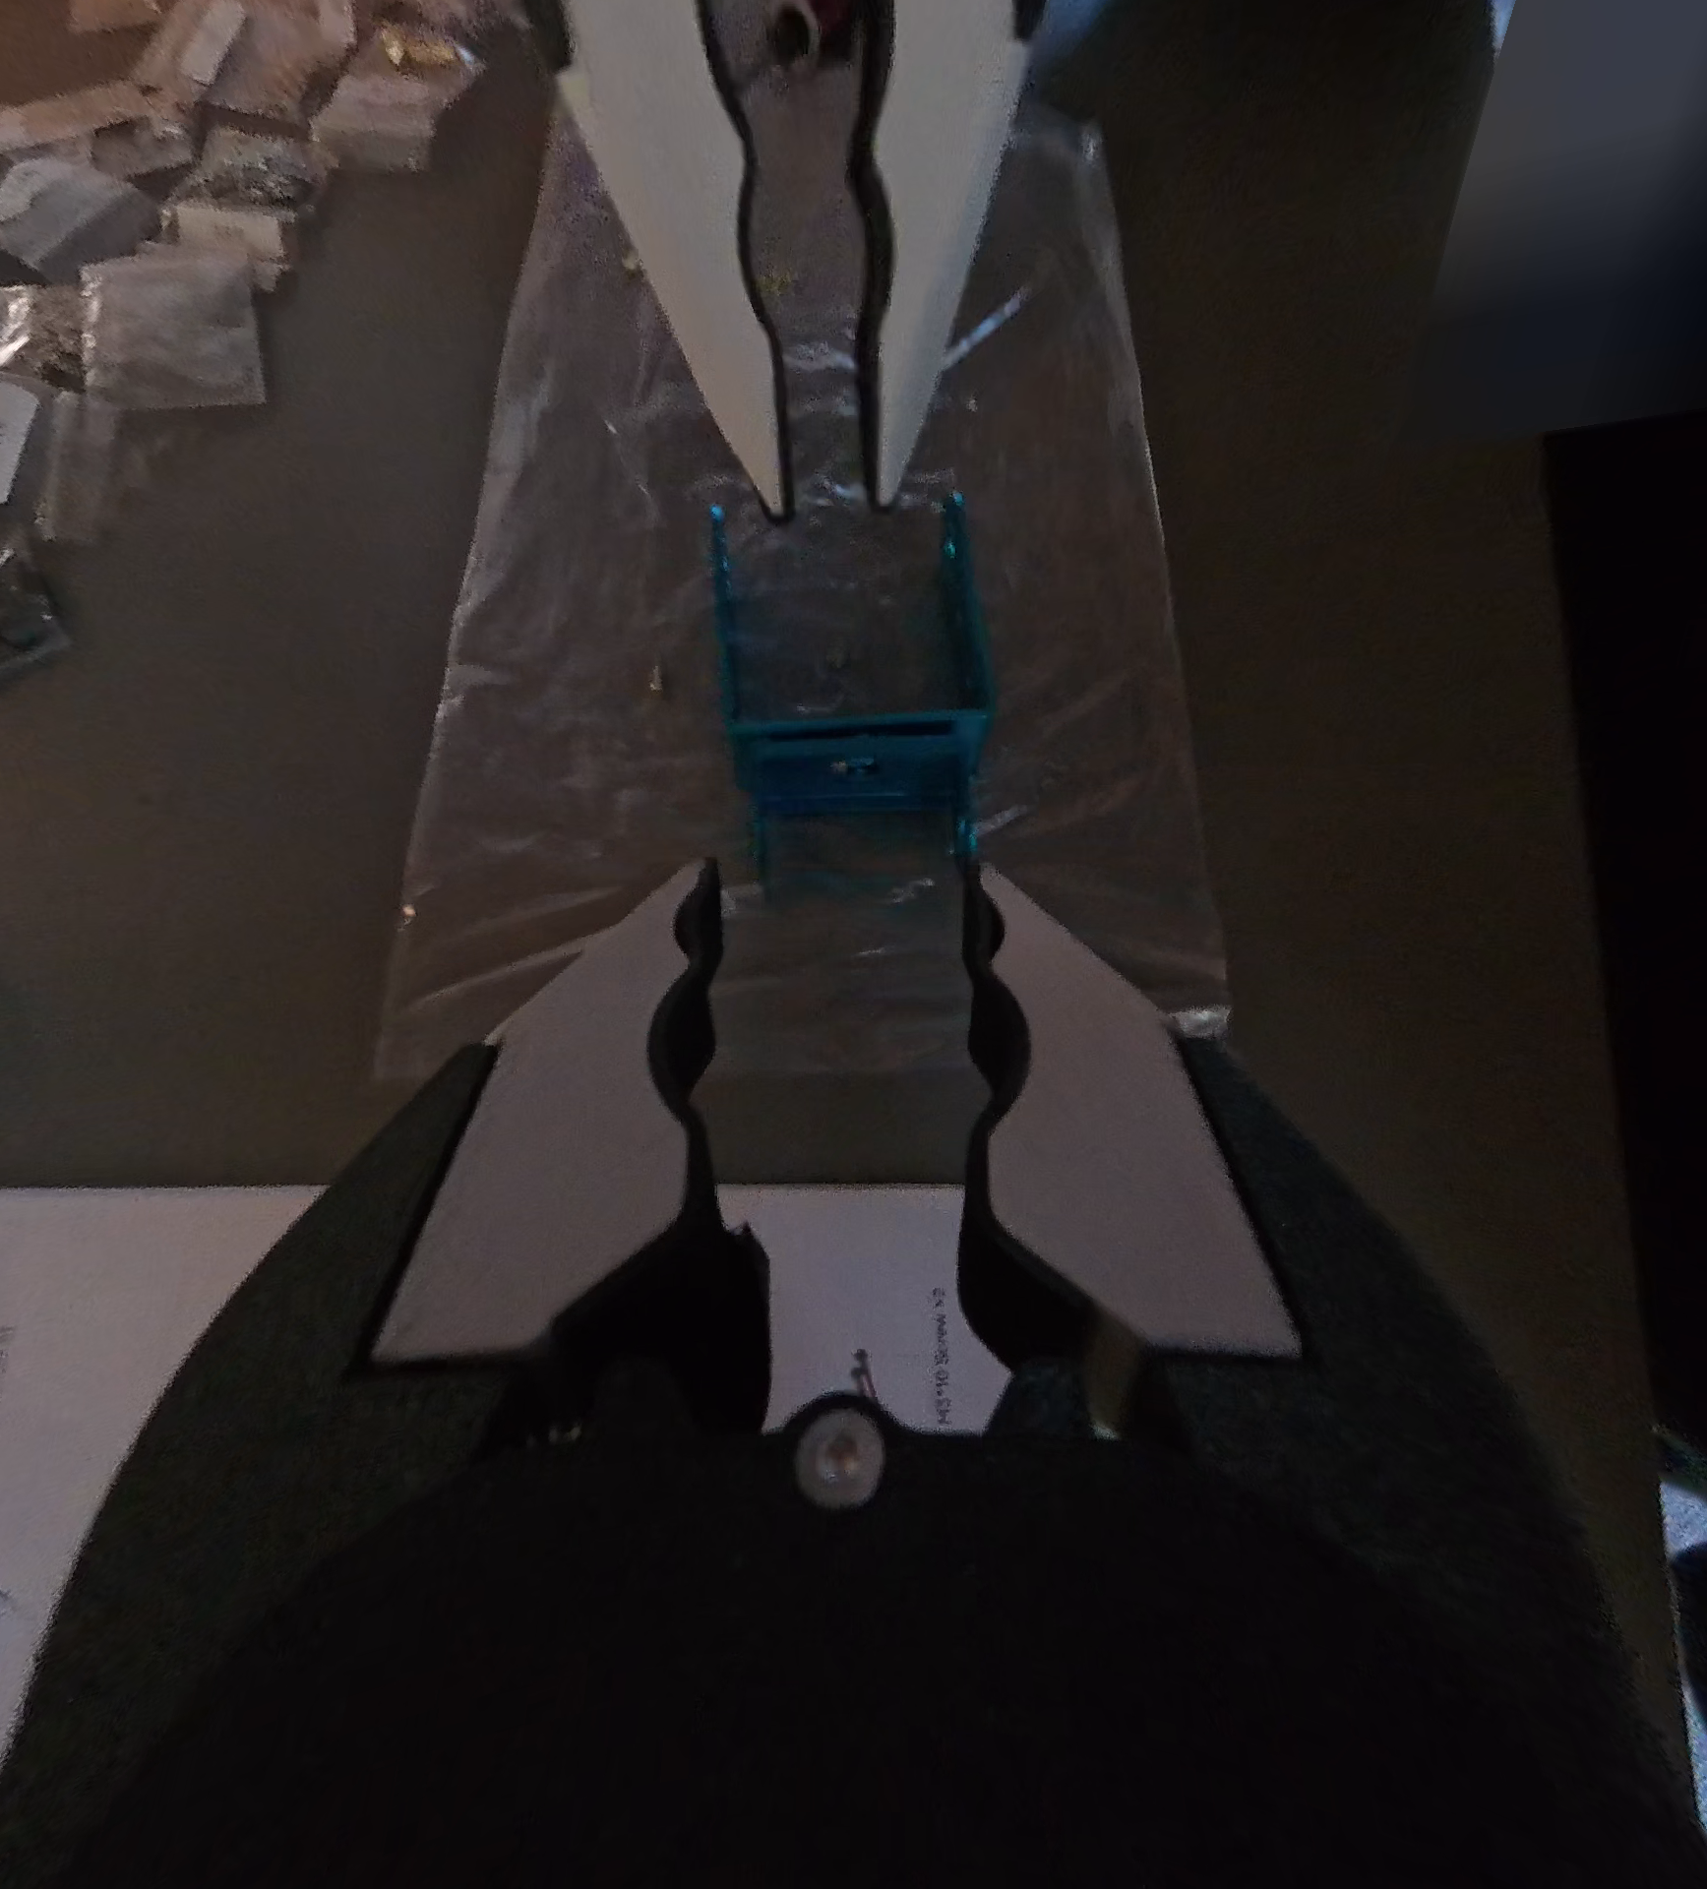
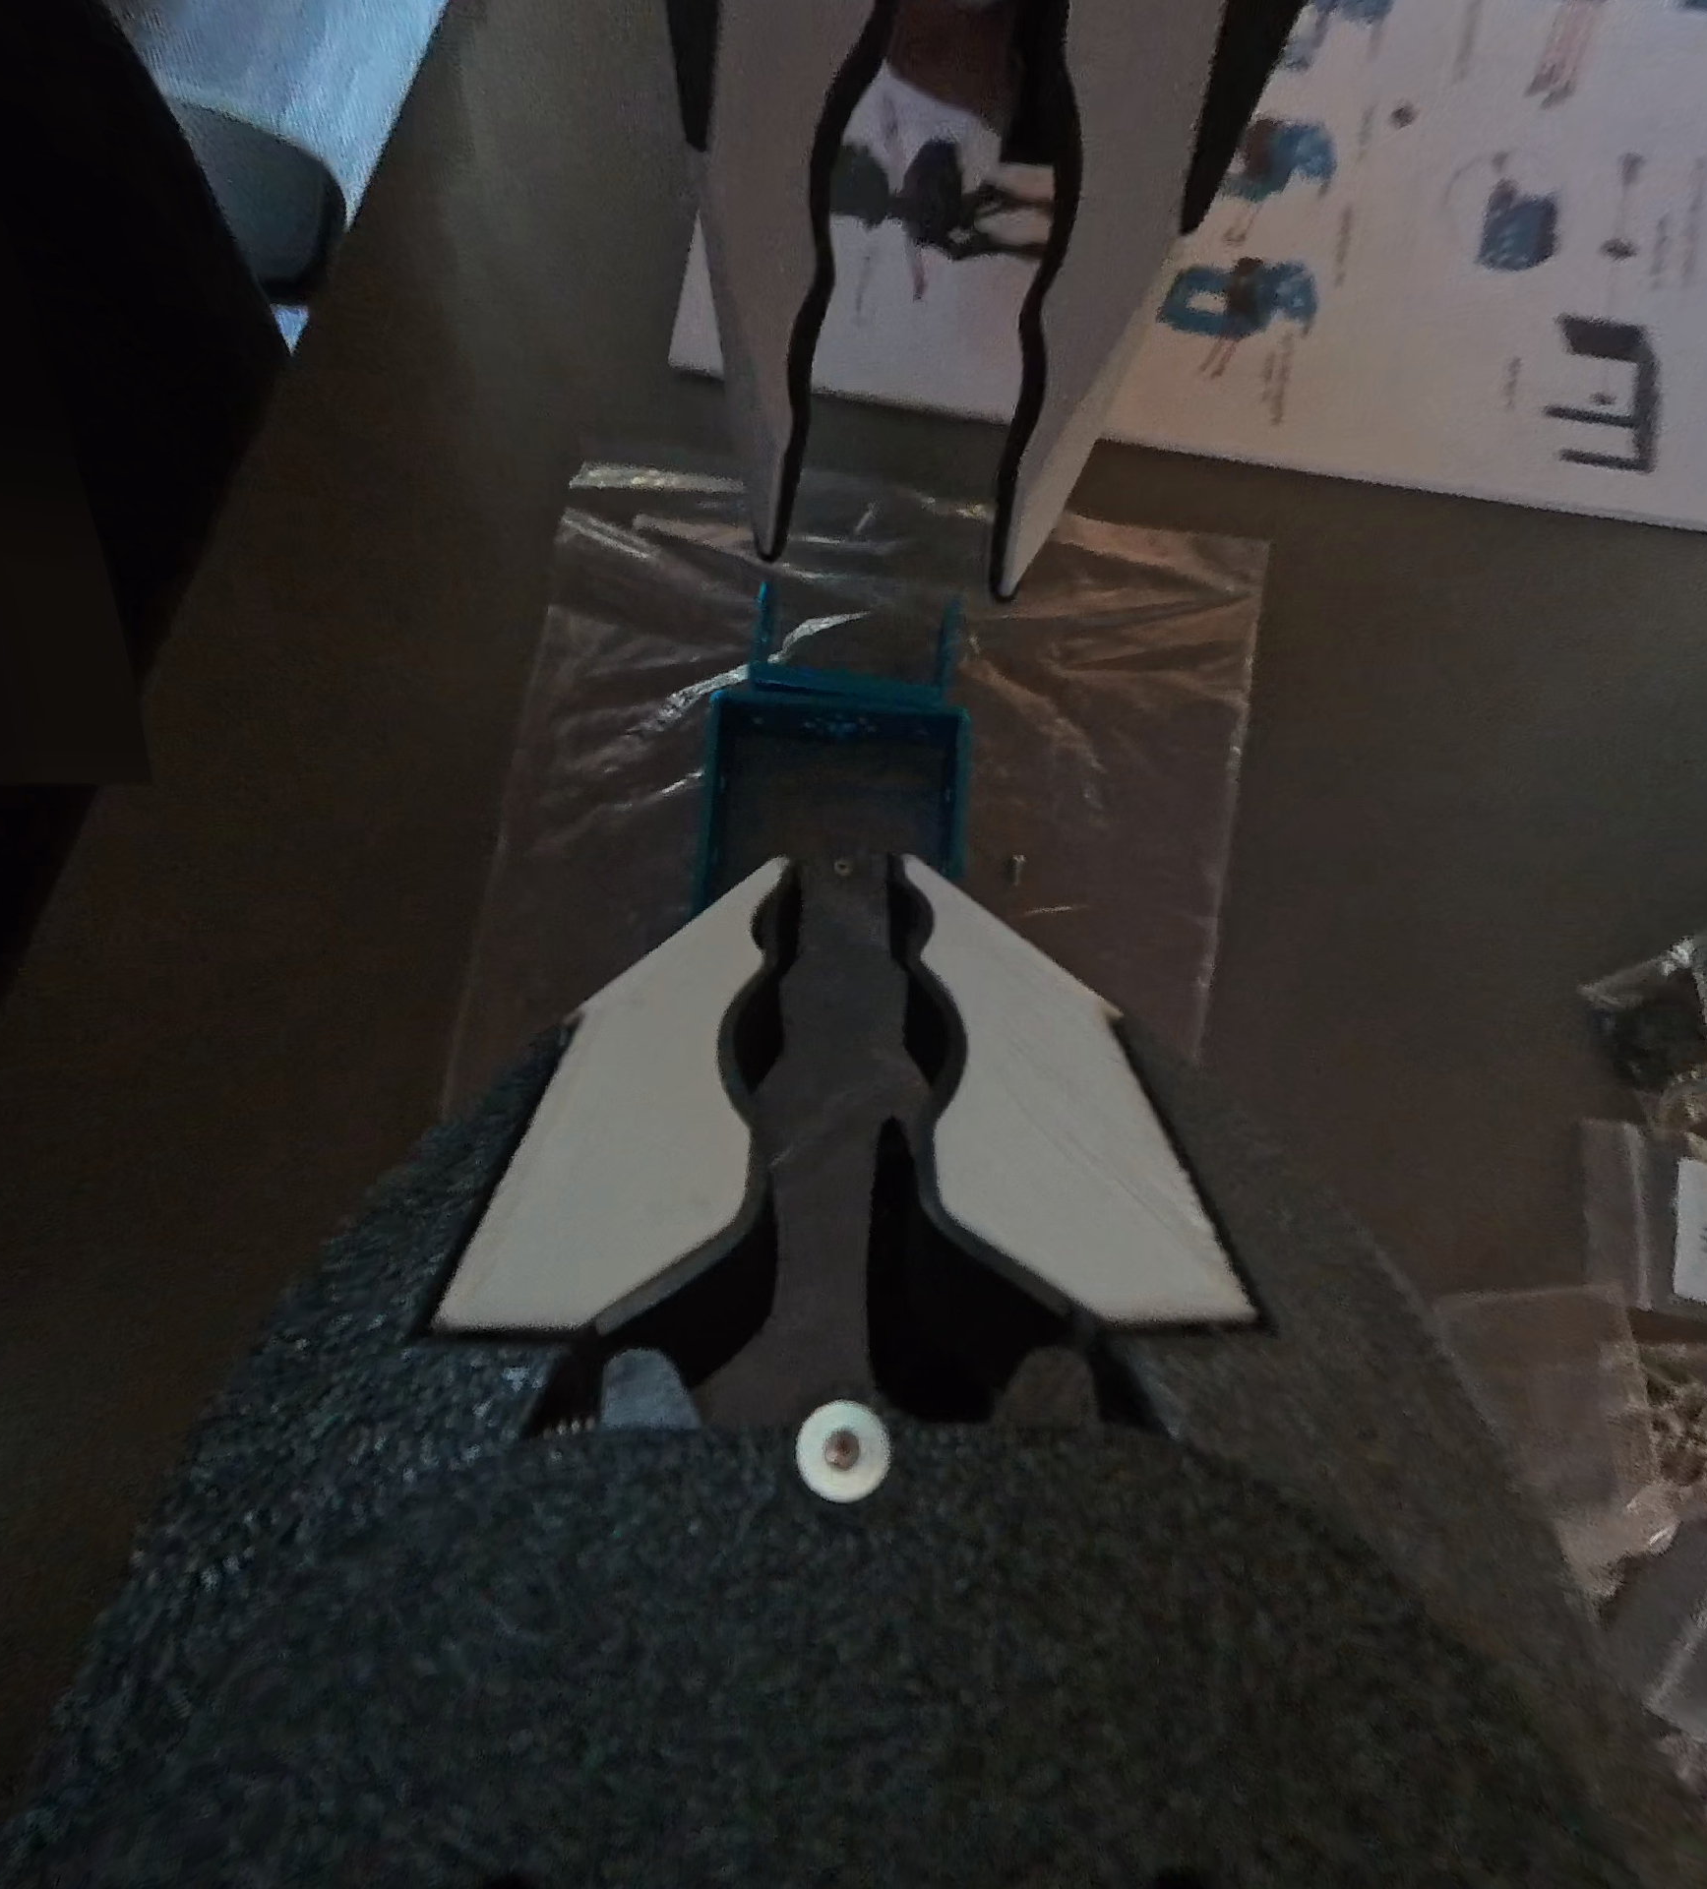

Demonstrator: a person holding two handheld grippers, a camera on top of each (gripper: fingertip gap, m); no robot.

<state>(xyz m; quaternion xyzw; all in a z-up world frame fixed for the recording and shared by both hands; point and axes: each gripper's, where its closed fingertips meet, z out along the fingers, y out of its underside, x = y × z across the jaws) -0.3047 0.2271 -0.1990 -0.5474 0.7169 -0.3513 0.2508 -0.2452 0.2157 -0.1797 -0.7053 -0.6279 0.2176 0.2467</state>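
A small blue metal bracket (image 1: 854,716) lies on a clear plastic bag (image 2: 1084,736) spread on the brown table (image 1: 266,869). The left gripper (image 1: 841,869) and right gripper (image 2: 844,869) face each other across the bracket, fingers apart, holding nothing. A printed sheet (image 2: 1442,307) lies beyond the bracket, small parts bags (image 1: 82,307) beside it.

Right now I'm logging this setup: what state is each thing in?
Left gripper: open, fingertips by the bracket's near end.
Right gripper: open, at the bracket's other end.
Blue bracket: lying on the plastic bag.
Plastic bag: flat, crinkled.
Small packets: piled.
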